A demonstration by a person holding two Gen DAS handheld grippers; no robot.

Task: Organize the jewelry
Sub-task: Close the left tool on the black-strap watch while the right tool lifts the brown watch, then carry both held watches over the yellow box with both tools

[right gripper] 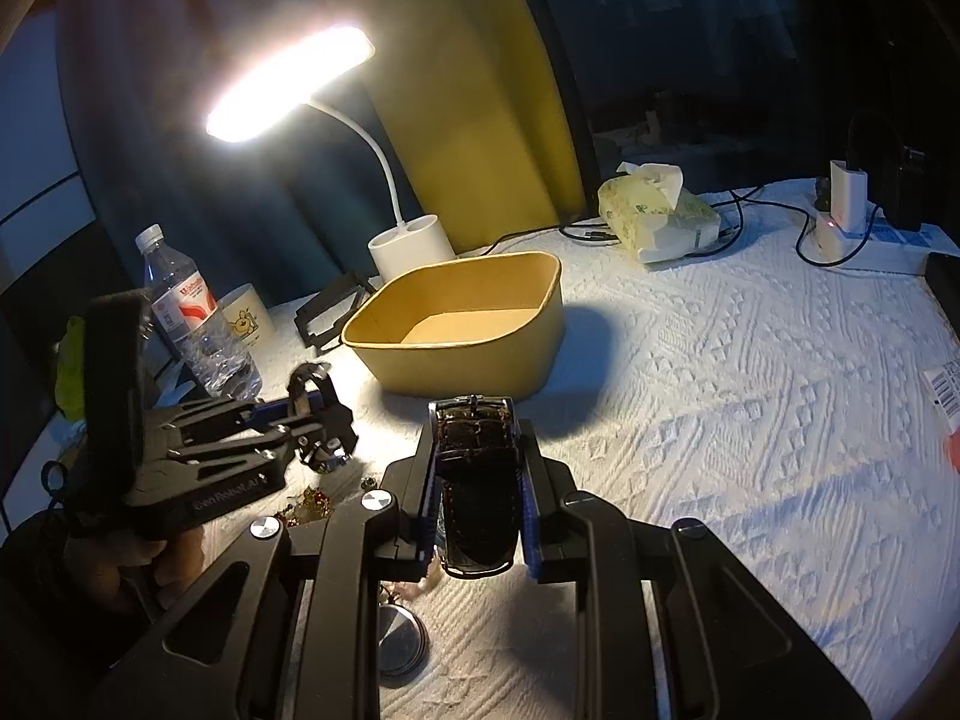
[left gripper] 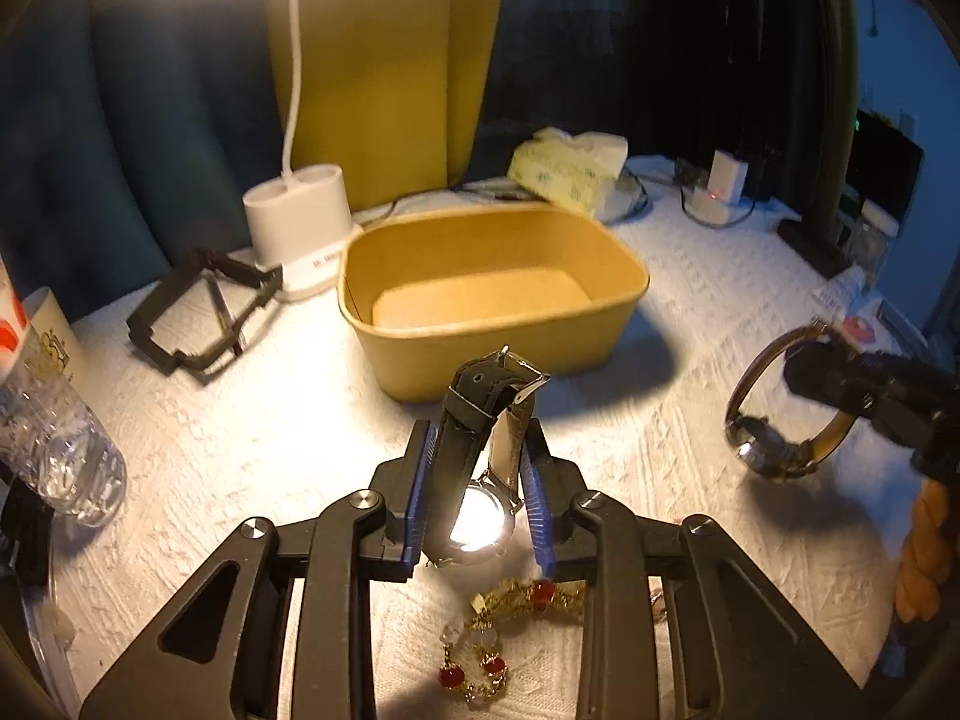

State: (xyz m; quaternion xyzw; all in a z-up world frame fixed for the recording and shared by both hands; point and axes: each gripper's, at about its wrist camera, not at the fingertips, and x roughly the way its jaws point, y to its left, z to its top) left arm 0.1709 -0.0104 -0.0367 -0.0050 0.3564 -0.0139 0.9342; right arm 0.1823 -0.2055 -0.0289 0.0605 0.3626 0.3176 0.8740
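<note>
On the worktop (right gripper: 750, 360), under its white textured cover, we read the scene so:

Left tool (left gripper: 477, 468): we see it clenched on a black-strap watch (left gripper: 480, 438), the buckle pointing up and away, the bright dial low between the blue pads (left gripper: 420, 480).

Right tool (right gripper: 477, 468): we see it clenched on a brown-strap watch (right gripper: 477, 480), the loop of the strap held between the pads; in the left view the same watch hangs clear of the cover.

Paper tray (left gripper: 480, 294): tan, open-topped, toward the back edge, just beyond both tools; we see nothing in it.

Beaded jewelry (left gripper: 498, 630): gold chain with red beads, lying near the front edge, beneath the left tool.

Round metal disc (right gripper: 399, 642): flat on the cover under the right tool; we cannot tell what it is.

Desk lamp (right gripper: 288, 84): lit, its white base (right gripper: 411, 252) at the back edge, just beside the tray.

Water bottle (right gripper: 192, 324): upright at the left edge, a mug (right gripper: 249, 318) beside it.

Tissue pack (right gripper: 660, 216): at the back edge, right of the tray.
</note>
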